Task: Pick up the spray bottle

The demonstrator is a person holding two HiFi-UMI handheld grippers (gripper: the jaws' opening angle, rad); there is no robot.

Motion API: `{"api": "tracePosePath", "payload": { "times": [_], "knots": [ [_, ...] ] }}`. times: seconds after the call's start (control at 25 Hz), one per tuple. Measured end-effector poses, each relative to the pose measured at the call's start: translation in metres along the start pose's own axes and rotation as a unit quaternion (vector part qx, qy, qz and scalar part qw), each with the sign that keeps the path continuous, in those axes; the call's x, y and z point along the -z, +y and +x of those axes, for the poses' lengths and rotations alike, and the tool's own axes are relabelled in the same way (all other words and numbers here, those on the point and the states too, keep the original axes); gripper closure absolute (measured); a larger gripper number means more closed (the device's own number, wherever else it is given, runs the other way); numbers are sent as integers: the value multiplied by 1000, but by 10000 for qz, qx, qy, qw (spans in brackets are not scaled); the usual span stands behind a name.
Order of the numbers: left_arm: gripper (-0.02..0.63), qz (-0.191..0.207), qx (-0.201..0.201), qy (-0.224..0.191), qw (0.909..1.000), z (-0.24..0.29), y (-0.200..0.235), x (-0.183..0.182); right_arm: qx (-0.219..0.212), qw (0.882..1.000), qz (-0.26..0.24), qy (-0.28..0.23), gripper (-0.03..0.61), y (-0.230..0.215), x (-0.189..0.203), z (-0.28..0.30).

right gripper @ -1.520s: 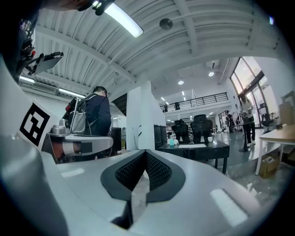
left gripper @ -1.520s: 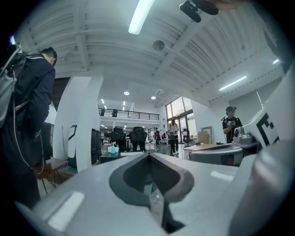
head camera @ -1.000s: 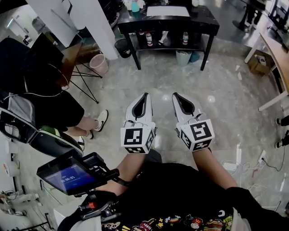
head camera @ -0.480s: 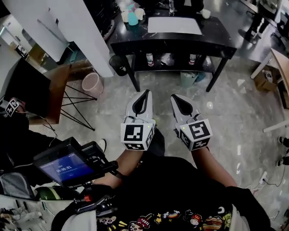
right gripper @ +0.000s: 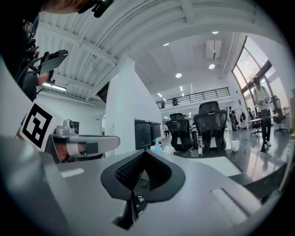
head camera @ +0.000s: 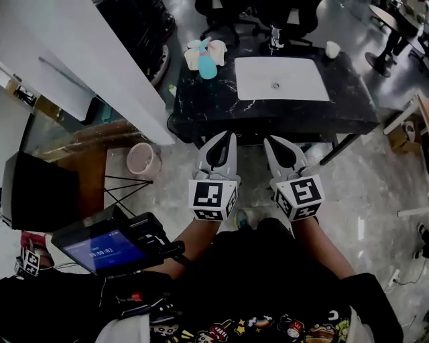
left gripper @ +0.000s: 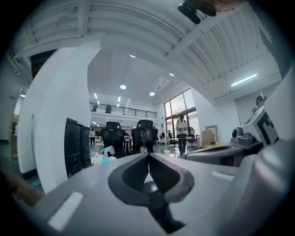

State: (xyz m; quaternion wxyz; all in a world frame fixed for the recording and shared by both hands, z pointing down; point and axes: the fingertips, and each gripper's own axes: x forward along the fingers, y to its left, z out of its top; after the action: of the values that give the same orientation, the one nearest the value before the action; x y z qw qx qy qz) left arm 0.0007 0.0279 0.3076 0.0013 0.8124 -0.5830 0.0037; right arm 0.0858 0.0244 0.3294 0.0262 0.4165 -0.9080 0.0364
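Observation:
The spray bottle (head camera: 206,65) is teal with a pink trigger. It stands among white cups at the back left corner of a black table (head camera: 214,100). The bottle also shows small and far off in the left gripper view (left gripper: 107,156) and in the right gripper view (right gripper: 158,146). My left gripper (head camera: 228,134) and right gripper (head camera: 268,139) are held side by side over the floor at the table's near edge. Both are shut with nothing between their jaws. The bottle is well beyond both, ahead and to the left.
A white mat (head camera: 281,78) covers the table's middle, and a white cup (head camera: 332,49) stands at its back right. A white pillar (head camera: 87,60) rises on the left, with a pink basket (head camera: 143,159) at its foot. Black office chairs (head camera: 281,13) stand behind the table.
The view has moved forward. The table, far ahead a second ago, now lies just beyond the jaw tips. Both grippers stay shut and side by side.

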Motion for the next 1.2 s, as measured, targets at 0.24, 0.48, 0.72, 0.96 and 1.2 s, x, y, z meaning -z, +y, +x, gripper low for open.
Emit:
{"api": "tracePosePath", "payload": {
  "times": [0.24,0.48,0.72,0.96,1.2],
  "knots": [
    [612,-88,-245,122,9996,65,65,6,-256,9996,41,93,555,-22,-6,96],
    [612,-97,-560,250,9981,135,117,20,-643,9976,76,226,555,-55,-1,164],
    [612,133,-765,168,9968,203,158,12,-900,9956,129,228,555,-92,5,224],
    [603,-38,-575,394,9976,235,196,40,-985,9943,188,359,555,-97,13,279],
    [522,-105,282,519,9982,283,254,64,-659,9965,146,502,555,-94,17,342]
  ]
}}
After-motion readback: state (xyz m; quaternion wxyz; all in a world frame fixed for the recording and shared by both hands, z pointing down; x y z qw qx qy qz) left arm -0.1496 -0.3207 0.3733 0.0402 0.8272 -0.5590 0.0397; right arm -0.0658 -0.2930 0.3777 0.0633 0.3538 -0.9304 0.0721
